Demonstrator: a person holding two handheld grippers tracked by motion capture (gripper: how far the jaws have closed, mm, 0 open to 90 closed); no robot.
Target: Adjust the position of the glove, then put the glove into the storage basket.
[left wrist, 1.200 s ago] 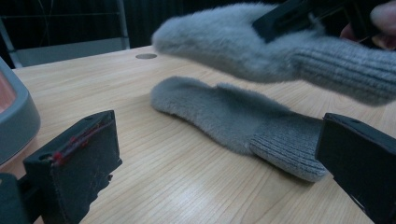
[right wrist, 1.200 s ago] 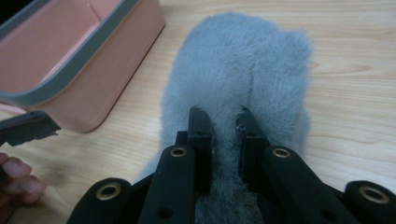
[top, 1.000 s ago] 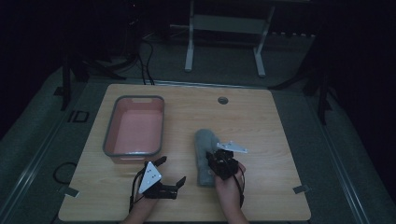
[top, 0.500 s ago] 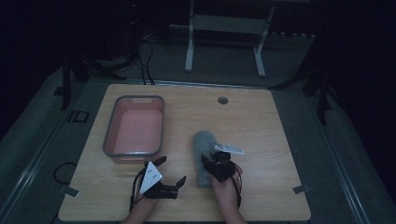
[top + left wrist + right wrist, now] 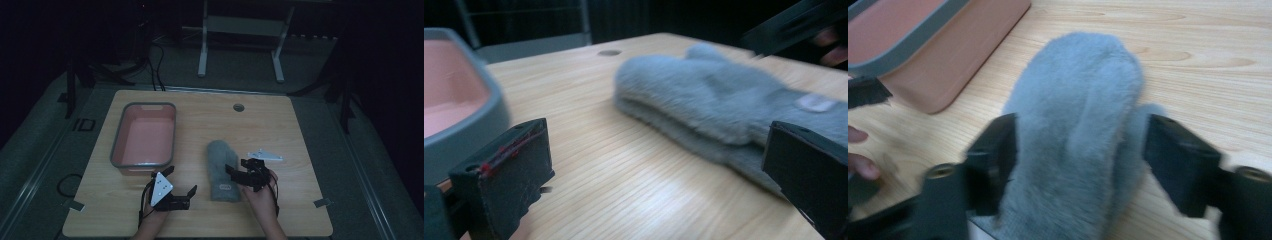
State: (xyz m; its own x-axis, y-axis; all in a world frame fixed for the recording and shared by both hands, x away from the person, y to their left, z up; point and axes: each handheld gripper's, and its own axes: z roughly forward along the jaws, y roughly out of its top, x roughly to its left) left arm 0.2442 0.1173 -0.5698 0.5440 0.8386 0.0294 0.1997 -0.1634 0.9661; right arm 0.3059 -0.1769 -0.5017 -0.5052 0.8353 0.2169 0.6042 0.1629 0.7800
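A grey furry mitten (image 5: 220, 167) lies flat on the wooden table (image 5: 300, 125), cuff toward the person. In the right gripper view the mitten (image 5: 1083, 100) runs between the two wide-apart jaws. My right gripper (image 5: 239, 169) (image 5: 1083, 160) is open over the mitten's cuff end, its jaws having just been opening, and it has no grip on the fur. My left gripper (image 5: 181, 181) (image 5: 656, 180) rests open near the front edge, left of the mitten (image 5: 704, 95), with bare wood between its jaws.
A pink tray with a grey rim (image 5: 116, 150) (image 5: 484, 100) (image 5: 923, 35) stands at the left, close to the left gripper. A round hole (image 5: 238, 107) sits near the table's far edge. White stand legs (image 5: 202, 55) rise beyond the table.
My right gripper has spread its jaws, let go of the mitten and drawn a little to the right. The left gripper has stayed put.
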